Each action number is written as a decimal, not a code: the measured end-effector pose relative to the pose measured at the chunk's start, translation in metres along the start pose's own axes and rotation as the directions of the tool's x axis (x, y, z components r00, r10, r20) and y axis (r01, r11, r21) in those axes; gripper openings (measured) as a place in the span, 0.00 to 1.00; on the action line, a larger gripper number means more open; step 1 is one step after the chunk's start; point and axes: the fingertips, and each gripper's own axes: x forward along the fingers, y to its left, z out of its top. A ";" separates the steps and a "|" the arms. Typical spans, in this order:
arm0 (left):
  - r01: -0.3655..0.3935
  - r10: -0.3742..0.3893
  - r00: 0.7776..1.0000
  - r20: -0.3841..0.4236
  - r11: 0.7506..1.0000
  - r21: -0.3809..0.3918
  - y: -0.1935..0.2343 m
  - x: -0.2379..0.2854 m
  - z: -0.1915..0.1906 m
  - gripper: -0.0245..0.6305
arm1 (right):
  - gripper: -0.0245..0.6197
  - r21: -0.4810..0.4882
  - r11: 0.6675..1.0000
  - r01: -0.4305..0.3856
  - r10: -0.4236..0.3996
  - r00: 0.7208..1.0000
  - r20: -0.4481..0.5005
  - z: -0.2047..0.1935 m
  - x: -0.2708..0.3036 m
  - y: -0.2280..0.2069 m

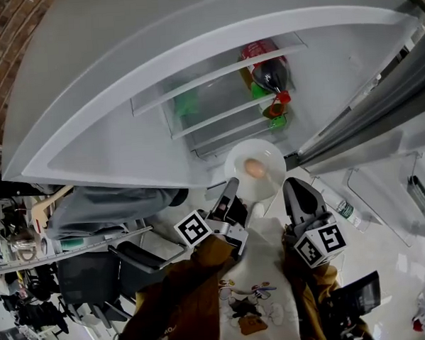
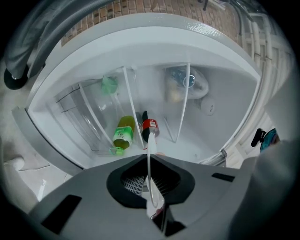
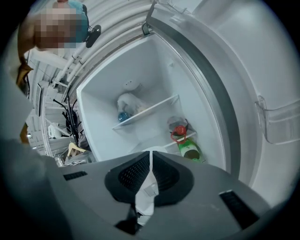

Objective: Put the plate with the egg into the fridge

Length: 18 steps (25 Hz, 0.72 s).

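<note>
A white plate (image 1: 270,158) with a brown egg (image 1: 254,168) on it hangs in front of the open fridge (image 1: 216,109). My left gripper (image 1: 231,189) is shut on the plate's left rim. The rim (image 2: 149,154) runs edge-on between its jaws in the left gripper view. My right gripper (image 1: 291,187) is shut on the right rim, and the white edge of the plate (image 3: 150,157) shows between its pads in the right gripper view. The plate is level with the lower shelves, just outside the fridge cavity.
On the fridge shelves lie a dark cola bottle (image 1: 268,72) with a red label and a green bottle (image 1: 273,111). The open fridge door (image 1: 384,185) with clear bins stands at the right. A cluttered rack (image 1: 32,246) and a dark chair (image 1: 136,266) are at the left.
</note>
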 end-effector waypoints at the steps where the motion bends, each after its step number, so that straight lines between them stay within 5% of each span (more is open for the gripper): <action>1: 0.000 0.000 1.000 0.004 1.000 0.005 -0.001 0.001 -0.001 0.07 | 0.05 -0.001 1.000 -0.007 0.007 1.000 -0.001 0.000 0.000 0.000; 18: -0.011 0.013 0.990 0.138 1.000 -0.017 0.000 0.024 0.024 0.07 | 0.05 -0.015 0.998 -0.067 0.067 0.998 -0.017 0.004 0.019 0.001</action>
